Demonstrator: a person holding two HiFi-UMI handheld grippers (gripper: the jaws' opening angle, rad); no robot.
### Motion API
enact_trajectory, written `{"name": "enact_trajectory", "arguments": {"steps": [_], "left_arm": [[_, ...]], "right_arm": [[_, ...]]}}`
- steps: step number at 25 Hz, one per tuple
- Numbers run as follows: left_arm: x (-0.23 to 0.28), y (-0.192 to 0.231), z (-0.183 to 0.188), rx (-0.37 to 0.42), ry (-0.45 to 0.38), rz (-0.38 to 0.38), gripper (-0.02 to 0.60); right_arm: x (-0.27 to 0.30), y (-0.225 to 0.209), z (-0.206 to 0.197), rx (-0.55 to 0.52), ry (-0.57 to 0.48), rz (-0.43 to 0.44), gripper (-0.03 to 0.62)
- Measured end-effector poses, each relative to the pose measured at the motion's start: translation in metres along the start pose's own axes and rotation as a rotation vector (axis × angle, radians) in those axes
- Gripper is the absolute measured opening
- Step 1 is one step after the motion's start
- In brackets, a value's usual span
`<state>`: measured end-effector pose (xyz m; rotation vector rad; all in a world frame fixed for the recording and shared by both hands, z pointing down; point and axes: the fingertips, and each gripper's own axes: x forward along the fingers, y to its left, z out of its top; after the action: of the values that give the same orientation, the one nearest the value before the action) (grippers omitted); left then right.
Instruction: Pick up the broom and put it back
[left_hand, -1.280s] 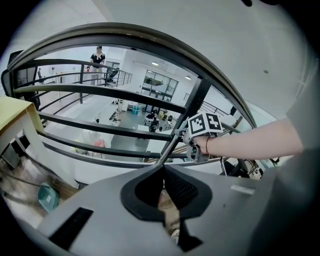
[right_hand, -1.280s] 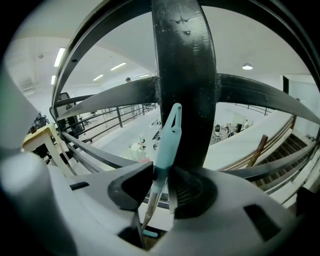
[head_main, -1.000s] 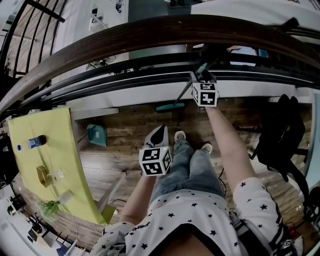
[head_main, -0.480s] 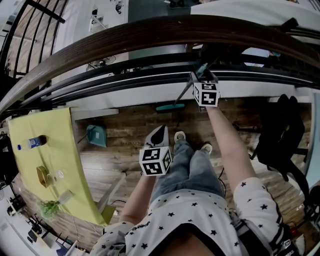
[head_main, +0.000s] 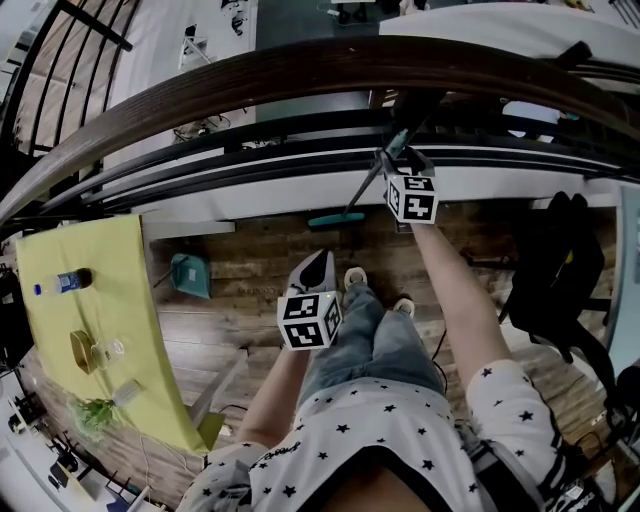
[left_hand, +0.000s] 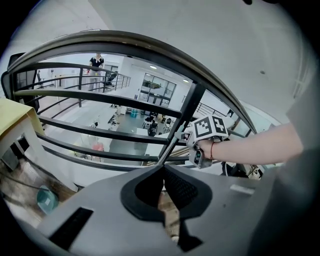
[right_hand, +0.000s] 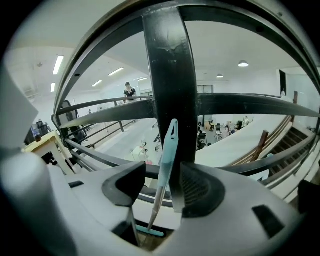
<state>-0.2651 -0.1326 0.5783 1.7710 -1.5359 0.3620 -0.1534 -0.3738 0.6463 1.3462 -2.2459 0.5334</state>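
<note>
teal broom (right_hand: 169, 150) leans on the far railing (right_hand: 167, 65) to stay upright; right gripper (right_hand: 160, 187), just opened wide, straddles its handle.

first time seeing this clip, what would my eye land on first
The teal broom standing up against the dark railing, its handle between the fingers of the right gripper; they have just been opening and do not press on it. After that, the yellow table at the left of the head view, and a teal dustpan on the wooden floor beside it.
</note>
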Motion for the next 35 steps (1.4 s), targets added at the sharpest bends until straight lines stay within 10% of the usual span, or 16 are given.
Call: {"name": "enact_trajectory", "arguments": {"steps": [35], "left_arm": [[-0.116, -0.148, -0.049, -0.007, -0.148, 0.05, 0.012]], "right_arm": [[-0.32, 0.035, -0.008, 0.003, -0.234, 0.242, 0.011]]}}
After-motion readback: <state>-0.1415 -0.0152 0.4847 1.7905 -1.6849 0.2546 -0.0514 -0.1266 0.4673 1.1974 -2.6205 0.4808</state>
